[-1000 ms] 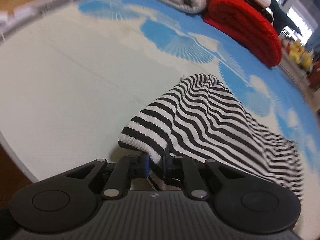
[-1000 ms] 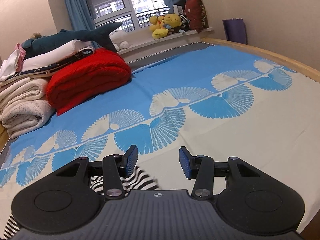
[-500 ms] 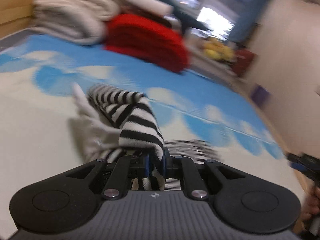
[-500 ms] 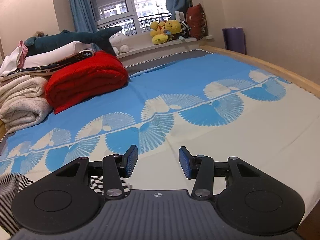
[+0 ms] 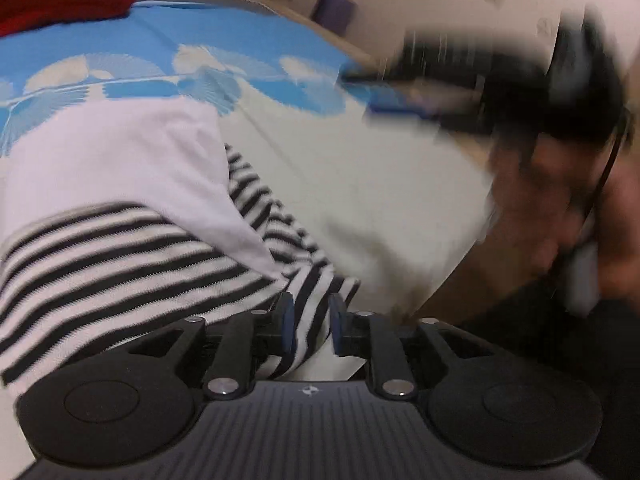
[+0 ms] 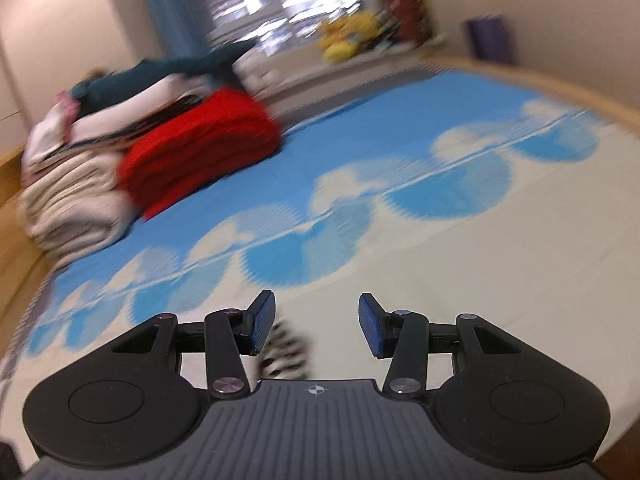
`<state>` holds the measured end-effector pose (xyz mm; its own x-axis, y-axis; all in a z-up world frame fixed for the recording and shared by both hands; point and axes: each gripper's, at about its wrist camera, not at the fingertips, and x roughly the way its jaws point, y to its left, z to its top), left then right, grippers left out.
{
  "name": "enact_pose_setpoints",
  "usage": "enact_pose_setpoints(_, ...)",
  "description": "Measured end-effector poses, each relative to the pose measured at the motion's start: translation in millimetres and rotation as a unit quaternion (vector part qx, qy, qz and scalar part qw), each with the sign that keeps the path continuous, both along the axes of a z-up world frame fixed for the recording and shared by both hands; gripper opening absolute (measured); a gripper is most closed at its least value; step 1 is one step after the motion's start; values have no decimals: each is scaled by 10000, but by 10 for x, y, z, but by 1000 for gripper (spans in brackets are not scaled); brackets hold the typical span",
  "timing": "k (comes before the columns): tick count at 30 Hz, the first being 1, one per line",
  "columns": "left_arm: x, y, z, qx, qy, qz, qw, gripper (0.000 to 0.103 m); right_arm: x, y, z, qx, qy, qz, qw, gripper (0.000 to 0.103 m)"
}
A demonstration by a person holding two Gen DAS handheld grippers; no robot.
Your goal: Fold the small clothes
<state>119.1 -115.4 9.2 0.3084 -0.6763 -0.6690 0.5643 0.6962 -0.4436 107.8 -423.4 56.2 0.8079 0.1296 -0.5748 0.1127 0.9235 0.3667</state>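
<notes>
The striped top [image 5: 120, 264], black and white with a plain white part folded over it, lies on the bed [image 5: 360, 184] near the front edge; one end of it runs between the fingers of the left gripper [image 5: 311, 326]; those jaws are opening, with a small gap on each side of the cloth, so the pads no longer squeeze it. In the right wrist view a little bit of the striped top [image 6: 286, 350] peeks out just below the right gripper [image 6: 317, 330]; its jaws stand about half open with nothing between them. The bed has a blue and cream sheet with fan shapes; a red blanket [image 6: 200, 152] sits folded at the far end, touching a pile of pale folded blankets [image 6: 72, 200]; yellow soft toys [image 6: 348, 36] sit by the window, all blurry.
</notes>
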Motion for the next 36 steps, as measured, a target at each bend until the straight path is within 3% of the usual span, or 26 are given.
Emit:
enact_pose_setpoints(2,138,260,194,-57,-73,254,9996,34,106,120,-71,207,227,437,9986,49)
enact_pose_setpoints(5,349,644,357,416,-243,661,9966,34,273,359,-149,300,478,976,9936,49)
enact_pose_setpoints(9,542,1063,343,884,-250,1065,9901,39,525,689,-280,457,887,1396,9852,52)
enact_pose_setpoints(11,565,1222,248,947,-235,1298,9867,60,644,819,-395,449,1256,1373,9815,52)
enact_pose_setpoints(13,563,1391,99,864,-46,1503,9849,70,783,933,-565,272,1762,1218,9764,52)
enact_pose_setpoints(15,630,1473,1,998,518,1641,9800,70,828,1012,-649,141,1955,1104,9744,52)
enact_pose_setpoints(16,661,1505,10,842,526,1679,9808,72,831,1054,-662,123,1914,1097,9753,51)
enact_pose_setpoints(17,684,1511,36,737,491,1710,9813,74,826,1085,-646,134,1820,1105,9770,35)
enact_pose_setpoints(18,729,1527,41,645,495,1750,9812,74,816,1105,-623,165,1704,1123,9788,11)
enact_pose_setpoints(19,783,1541,24,570,579,1767,9809,74,808,1114,-600,218,1615,1148,9799,11)
enact_pose_setpoints(22,869,1461,-78,496,955,1668,9801,74,749,997,-439,488,1165,1090,9860,10)
enact_pose_setpoints(25,843,1298,-105,549,981,1283,9853,75,617,709,-223,961,462,771,9913,9)
enact_pose_setpoints(26,829,1228,-112,538,936,1108,9880,80,586,631,-199,819,419,576,9941,9)
enact_pose_setpoints(28,766,1083,-153,697,887,775,9906,81,622,581,-285,39,849,230,9961,9)
enact_pose_setpoints(31,699,872,-326,1466,790,414,9852,82,758,551,-544,-228,1663,187,9856,9)
enact_pose_setpoints(33,665,747,-427,2026,579,156,9774,83,818,609,-608,-358,1776,349,9828,9)
enact_pose_setpoints(36,596,721,-478,2341,485,19,9710,84,886,746,-631,-511,1769,516,9816,9)
